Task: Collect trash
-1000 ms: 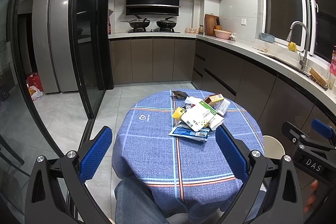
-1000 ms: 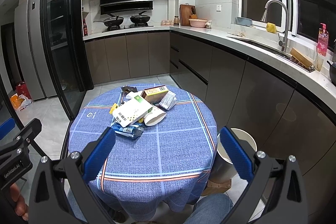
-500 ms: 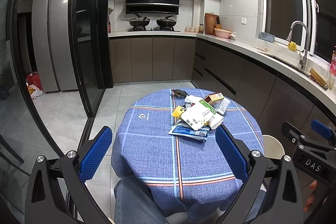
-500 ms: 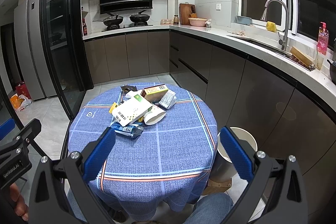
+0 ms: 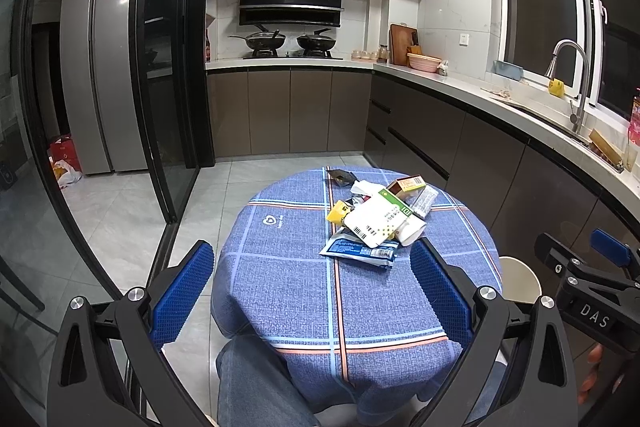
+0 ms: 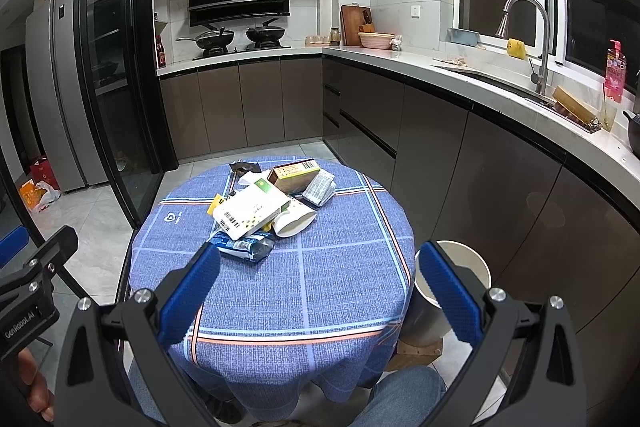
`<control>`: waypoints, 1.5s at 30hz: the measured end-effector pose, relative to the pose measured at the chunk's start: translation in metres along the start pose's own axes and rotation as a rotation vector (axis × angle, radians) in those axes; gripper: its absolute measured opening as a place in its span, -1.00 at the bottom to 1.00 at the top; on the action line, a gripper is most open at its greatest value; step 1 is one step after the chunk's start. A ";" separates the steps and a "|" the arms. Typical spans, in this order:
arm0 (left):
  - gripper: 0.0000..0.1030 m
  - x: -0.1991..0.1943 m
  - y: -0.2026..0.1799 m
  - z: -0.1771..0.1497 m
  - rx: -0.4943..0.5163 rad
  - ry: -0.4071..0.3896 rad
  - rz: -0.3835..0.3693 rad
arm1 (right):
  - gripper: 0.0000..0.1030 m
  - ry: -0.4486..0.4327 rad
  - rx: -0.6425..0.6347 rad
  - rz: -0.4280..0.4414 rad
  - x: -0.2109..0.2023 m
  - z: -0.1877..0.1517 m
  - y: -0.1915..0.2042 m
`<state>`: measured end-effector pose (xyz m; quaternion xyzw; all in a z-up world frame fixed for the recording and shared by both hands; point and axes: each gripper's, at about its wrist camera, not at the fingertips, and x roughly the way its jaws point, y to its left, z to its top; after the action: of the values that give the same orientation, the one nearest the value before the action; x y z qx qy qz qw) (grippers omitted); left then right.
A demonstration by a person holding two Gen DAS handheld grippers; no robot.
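Note:
A pile of trash lies on the round table with the blue checked cloth (image 5: 288,291) (image 6: 320,291): a white box with a barcode (image 5: 378,219) (image 6: 250,209), a brown box (image 5: 406,183) (image 6: 294,174), a paper cup (image 6: 294,221), a blue-and-white wrapper (image 5: 360,250) (image 6: 244,247), a silver packet (image 6: 319,189) and a dark wrapper (image 5: 340,177). My left gripper (image 5: 312,291) is open and empty, held above the near table edge. My right gripper (image 6: 318,291) is open and empty, likewise short of the pile.
A white bin (image 6: 452,279) (image 5: 518,277) stands on the floor at the table's right, beside the dark cabinets (image 6: 440,163). A glass sliding door (image 5: 168,107) is at the left. My knees (image 5: 256,383) are under the near table edge.
Both grippers have drifted very slightly closer to the table; jaws stay open and the trash has not moved.

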<state>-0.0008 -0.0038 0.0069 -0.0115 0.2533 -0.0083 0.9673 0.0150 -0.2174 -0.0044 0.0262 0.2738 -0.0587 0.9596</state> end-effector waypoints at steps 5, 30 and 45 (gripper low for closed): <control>0.84 0.000 0.000 0.000 0.000 0.000 -0.001 | 0.94 0.002 0.000 0.001 0.001 -0.001 0.000; 0.84 0.003 -0.001 -0.002 0.001 0.005 -0.003 | 0.94 0.012 0.005 -0.002 0.008 -0.008 -0.001; 0.84 0.021 0.004 -0.002 -0.008 0.041 -0.011 | 0.94 0.045 0.003 -0.005 0.020 -0.008 0.003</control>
<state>0.0164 -0.0004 -0.0046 -0.0164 0.2729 -0.0129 0.9618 0.0283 -0.2154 -0.0213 0.0285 0.2954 -0.0608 0.9530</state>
